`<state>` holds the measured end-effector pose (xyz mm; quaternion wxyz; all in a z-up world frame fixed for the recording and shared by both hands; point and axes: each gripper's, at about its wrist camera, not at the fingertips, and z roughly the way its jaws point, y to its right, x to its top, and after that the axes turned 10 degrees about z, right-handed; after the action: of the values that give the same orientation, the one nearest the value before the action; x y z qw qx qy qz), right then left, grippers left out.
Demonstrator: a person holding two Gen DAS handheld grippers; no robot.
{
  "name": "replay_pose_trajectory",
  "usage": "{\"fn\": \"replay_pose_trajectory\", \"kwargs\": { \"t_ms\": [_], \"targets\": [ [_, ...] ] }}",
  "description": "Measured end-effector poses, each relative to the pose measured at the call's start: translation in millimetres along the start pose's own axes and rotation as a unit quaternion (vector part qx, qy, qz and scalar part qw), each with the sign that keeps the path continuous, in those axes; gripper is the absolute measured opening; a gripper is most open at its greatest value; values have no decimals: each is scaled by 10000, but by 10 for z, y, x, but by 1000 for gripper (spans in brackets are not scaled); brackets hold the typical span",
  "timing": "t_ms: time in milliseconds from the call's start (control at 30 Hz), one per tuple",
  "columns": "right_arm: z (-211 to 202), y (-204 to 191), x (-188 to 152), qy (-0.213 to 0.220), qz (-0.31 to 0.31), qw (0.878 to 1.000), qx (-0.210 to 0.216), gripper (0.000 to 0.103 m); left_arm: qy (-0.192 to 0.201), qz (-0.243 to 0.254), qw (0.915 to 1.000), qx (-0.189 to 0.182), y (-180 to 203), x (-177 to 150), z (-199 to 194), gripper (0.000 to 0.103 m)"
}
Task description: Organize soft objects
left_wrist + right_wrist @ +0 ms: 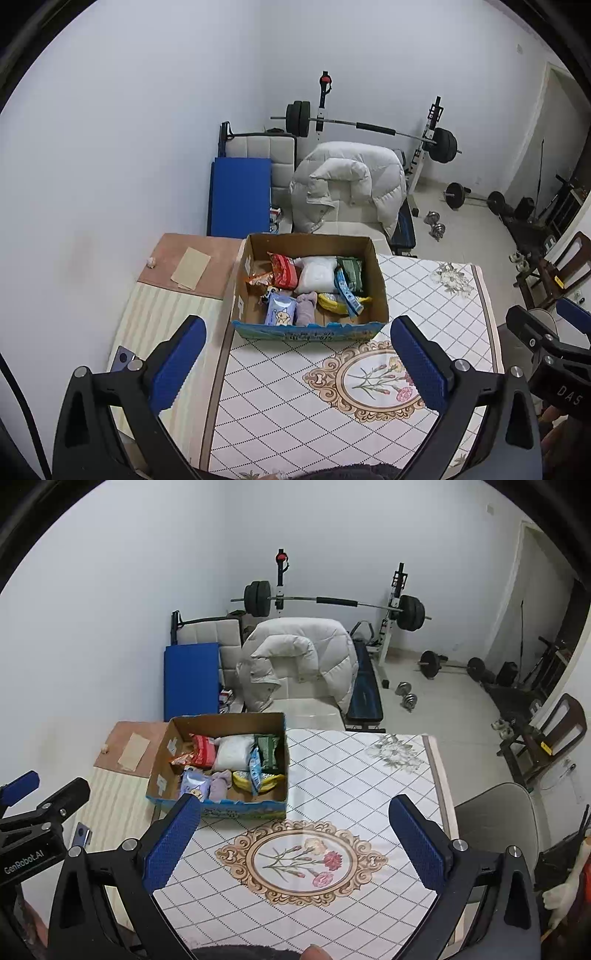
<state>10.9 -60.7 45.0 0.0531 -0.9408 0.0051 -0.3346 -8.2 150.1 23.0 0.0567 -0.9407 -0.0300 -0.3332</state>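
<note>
A cardboard box (380,284) (162,764) stands on the far left part of the patterned table. In it lie soft packs: a red pack (282,271) (203,751), a white bag (317,275) (232,753), a green pack (351,271) (267,753), a blue tissue pack (280,310) (194,784), a pale purple cloth (306,308) (219,784) and a yellow item (332,302) (242,779). My left gripper (299,343) is open and empty, above the table just before the box. My right gripper (295,823) is open and empty, to the right of the box.
The tablecloth (424,295) (351,768) has a flower medallion near me. A striped side surface (162,310) with a phone (123,358) lies left. A white jacket on a chair (351,184), a blue mat (240,195) and barbell gear (369,127) stand behind the table.
</note>
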Motion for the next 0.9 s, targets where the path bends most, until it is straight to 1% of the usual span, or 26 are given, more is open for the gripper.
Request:
{"fn": "replay_pose_trajectory", "kwargs": {
  "t_ms": [200,367,567,900],
  "targets": [
    [-17,24,17,-8,12,10000,-3,103,114,-42,9999,90,-3,5,-70,103],
    [-49,58,32,-53,25,10000,-43,103,93,-63,9999,40,0,2,-58,103],
    [-47,60,14,-31,27,9999,-93,103,55,4,10000,46,44,-5,-48,103],
    [-90,63,25,26,11,9999,-101,103,57,-17,10000,37,62,-19,-47,103]
  ]
}}
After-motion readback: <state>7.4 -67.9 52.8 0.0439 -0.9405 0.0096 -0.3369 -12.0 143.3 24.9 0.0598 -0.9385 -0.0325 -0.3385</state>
